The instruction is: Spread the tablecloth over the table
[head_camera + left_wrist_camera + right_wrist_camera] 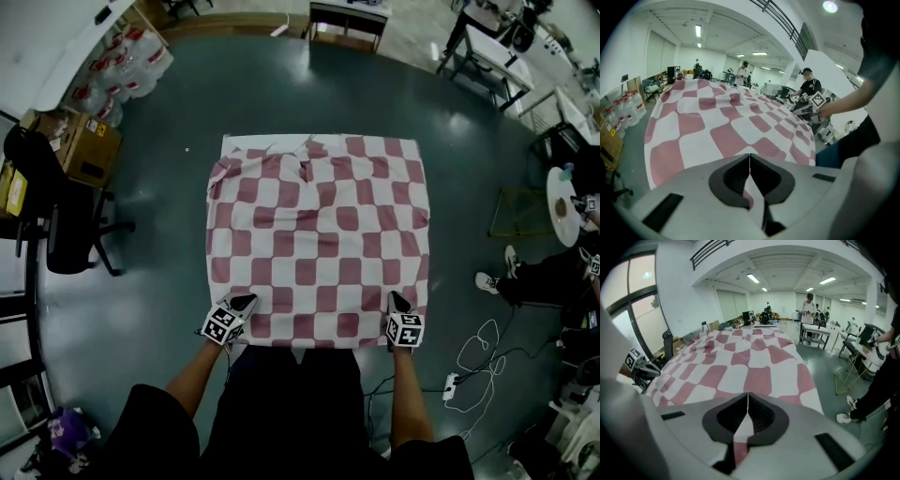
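The tablecloth (319,234) carries a dusty-red and white checker pattern. The floor (159,178) is dark grey-green. My left hand-held gripper (246,301) and right hand-held gripper (397,300) are pale grey, with black-and-white square markers (223,324).

tablecloth (319,234): covers table, far-left edge rumpled | left gripper (236,309), right gripper (397,309): at near corners

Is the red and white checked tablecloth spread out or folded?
Spread out: the red and white checked tablecloth lies open; only its far edge is turned over.
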A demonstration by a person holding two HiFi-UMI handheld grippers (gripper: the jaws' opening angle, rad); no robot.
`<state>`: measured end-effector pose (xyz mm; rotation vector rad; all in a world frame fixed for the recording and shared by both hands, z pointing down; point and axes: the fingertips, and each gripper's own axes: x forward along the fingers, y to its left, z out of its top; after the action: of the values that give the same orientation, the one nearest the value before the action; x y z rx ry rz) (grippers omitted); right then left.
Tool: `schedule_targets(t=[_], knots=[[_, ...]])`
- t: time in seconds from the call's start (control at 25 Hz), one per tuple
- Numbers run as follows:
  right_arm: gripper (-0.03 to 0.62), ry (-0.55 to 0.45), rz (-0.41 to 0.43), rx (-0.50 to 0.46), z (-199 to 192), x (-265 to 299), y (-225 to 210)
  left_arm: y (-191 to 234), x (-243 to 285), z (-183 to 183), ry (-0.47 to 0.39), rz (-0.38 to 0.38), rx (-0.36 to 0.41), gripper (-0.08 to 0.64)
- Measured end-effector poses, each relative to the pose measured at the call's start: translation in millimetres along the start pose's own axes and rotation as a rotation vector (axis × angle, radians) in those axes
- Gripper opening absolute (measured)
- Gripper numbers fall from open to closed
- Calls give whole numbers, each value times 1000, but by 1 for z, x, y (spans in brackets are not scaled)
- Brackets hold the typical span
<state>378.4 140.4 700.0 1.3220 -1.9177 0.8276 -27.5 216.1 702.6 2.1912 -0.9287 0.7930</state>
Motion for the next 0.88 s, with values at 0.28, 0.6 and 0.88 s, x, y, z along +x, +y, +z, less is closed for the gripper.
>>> schedule_targets(t=[0.28,0.6,0.88], knots=[[18,95,82,38,-13,0,-27,7,33,31,46,41,-37,17],[18,-154,-74,122,34,-12,-90,-69,178,265,-134,-148,129,17],[18,-156,-100,161,52,14,-96,-113,314,413,-133,-202,332,17]])
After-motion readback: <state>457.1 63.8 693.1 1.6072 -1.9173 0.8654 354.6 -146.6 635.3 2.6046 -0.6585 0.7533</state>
